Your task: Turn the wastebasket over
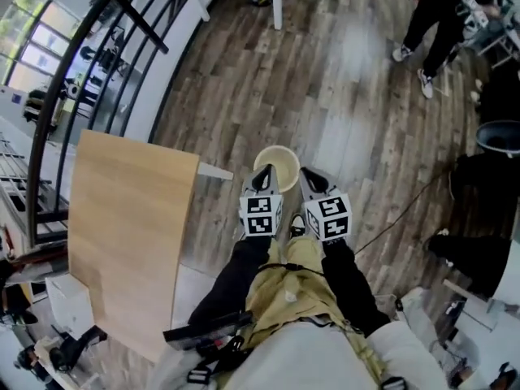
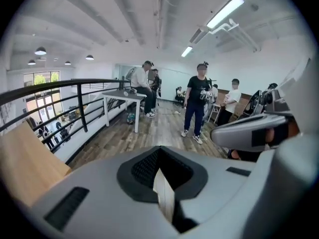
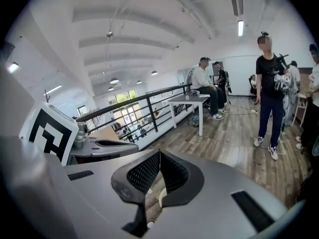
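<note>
With jaws clamped shut, the left gripper [image 1: 264, 180] pinches the 9 o'clock wall of the cream wastebasket [image 1: 280, 163], the right gripper [image 1: 306, 177] closed on its 3 o'clock rim, plank floor [image 1: 341, 80] beyond.

The near side of the wastebasket [image 1: 278, 161] is hidden behind the left claw [image 1: 265, 177] and the right claw [image 1: 309, 177], so only its far rim shows. In the right gripper view only a pale curved bit [image 3: 160, 197] shows below the right claw's joined tips, too little to tell if it is pinched. Far to the right of the wastebasket, a dark round thing [image 1: 497, 136] is cut off by the picture's edge.
</note>
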Tool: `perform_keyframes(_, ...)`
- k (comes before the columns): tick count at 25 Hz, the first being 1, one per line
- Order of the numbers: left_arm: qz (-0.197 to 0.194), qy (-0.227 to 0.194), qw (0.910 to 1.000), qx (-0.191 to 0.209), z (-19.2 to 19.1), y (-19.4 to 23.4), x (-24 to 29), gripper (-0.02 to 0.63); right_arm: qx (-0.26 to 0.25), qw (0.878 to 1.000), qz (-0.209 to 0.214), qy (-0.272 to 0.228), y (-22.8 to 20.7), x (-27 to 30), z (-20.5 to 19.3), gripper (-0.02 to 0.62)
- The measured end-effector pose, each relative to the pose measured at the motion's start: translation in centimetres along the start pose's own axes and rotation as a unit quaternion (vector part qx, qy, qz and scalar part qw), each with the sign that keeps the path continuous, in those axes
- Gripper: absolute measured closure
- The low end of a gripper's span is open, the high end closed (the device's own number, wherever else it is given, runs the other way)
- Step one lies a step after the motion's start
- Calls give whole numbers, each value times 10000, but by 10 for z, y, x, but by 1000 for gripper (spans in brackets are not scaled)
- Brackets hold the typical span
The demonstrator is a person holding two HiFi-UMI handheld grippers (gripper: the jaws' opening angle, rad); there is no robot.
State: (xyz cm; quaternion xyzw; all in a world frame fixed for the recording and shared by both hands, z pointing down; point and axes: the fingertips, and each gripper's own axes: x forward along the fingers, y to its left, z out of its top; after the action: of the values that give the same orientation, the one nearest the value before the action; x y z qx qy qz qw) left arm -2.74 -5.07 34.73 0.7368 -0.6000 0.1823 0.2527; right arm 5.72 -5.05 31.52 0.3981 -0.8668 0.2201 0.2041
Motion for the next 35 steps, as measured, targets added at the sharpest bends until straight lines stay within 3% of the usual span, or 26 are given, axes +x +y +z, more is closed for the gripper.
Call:
perform_keyframes(8, -88, -1066, 9929, 528, 108, -47, -56, 604, -388, 9932, -140, -1088, 11, -67, 100, 577)
perform_keyframes(16, -234, -1915, 9771, 900, 202, -71, -97, 604, -720, 9761, -313, -2028, 16, -113, 194, 577)
perform_keyframes(25, -339, -2457, 9635, 1009, 260, -77, -124, 606, -1050, 9574, -398, -2662, 28, -144, 252, 577)
perform_keyframes(35, -248, -3202, 9417, 1002, 310, -65, -166, 604, -1217, 9355, -563, -3269, 40, -172, 294, 577)
